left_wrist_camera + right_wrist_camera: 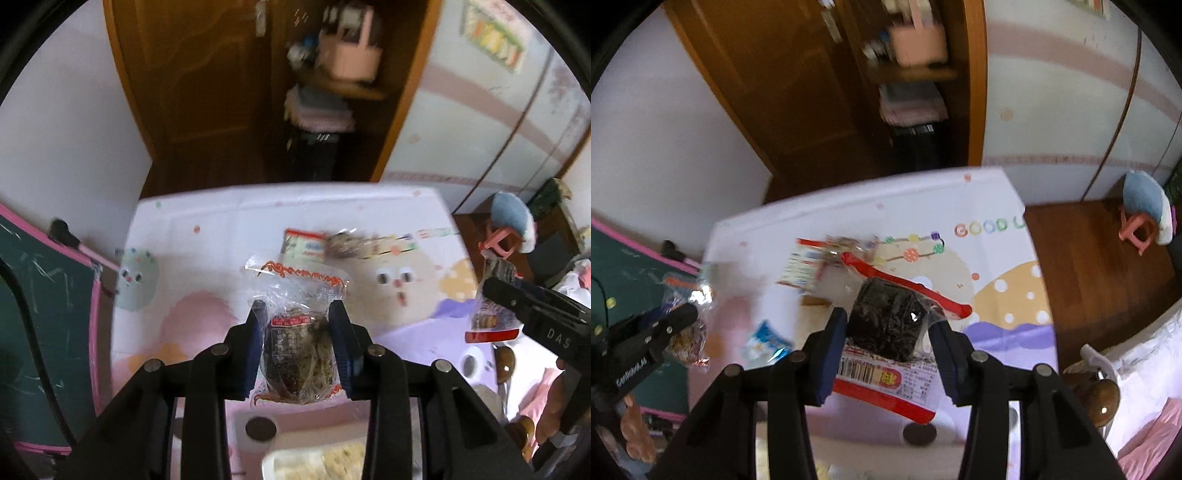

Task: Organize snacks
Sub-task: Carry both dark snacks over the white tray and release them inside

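My left gripper [297,314] is shut on a clear snack bag with orange print and dark contents [295,332], held above the table; it also shows in the right wrist view [685,332]. My right gripper [888,325] is shut on a red-edged clear packet with a dark block inside [886,325], also held above the table; that packet shows in the left wrist view [489,314]. More snack packets [306,247] lie in a small heap at the table's far middle, also in the right wrist view [812,266].
The table has a cartoon-print cloth [184,229]. A white tray with pale food [314,459] sits at the near edge. A green chalkboard with pink frame [44,295] stands left. A small blue packet [764,339] lies on the table. A stool [1145,214] stands right.
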{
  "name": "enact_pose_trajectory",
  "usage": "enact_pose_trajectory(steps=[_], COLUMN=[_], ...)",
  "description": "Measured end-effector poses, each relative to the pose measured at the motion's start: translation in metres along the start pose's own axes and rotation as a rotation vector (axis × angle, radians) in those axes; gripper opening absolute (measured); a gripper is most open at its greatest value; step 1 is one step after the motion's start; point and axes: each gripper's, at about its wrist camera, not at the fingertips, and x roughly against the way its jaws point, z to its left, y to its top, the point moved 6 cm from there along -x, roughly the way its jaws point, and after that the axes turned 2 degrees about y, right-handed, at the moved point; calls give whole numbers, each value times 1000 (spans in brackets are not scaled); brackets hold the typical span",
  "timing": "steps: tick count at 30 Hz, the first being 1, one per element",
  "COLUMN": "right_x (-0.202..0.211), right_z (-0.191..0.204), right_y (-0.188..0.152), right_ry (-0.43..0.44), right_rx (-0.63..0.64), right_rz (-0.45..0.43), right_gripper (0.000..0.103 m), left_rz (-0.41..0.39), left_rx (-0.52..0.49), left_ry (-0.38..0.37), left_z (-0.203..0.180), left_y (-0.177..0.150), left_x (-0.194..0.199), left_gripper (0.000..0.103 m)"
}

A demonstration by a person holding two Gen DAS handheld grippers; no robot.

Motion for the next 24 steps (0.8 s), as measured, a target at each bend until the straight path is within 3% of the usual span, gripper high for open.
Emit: enact_pose_trajectory(steps=[6,11,17,24], right_x=[96,156,199,213], right_z=[24,39,48,60], right_y=[-31,-70,-125,-177], right_ry=[42,69,68,29], right_rx=[79,130,158,187], right_rz=[-135,-224,-326,-401], right_gripper=[46,46,46,46], left_rz=[-123,-171,-218,-216], left_rx=[-41,-56,-39,0], left_ry=[-69,-121,-167,-191], left_z=[-20,-31,-28,-21], left_y=[-23,-61,-114,-167], left_x=[105,160,197,188], left_gripper=[33,33,33,33])
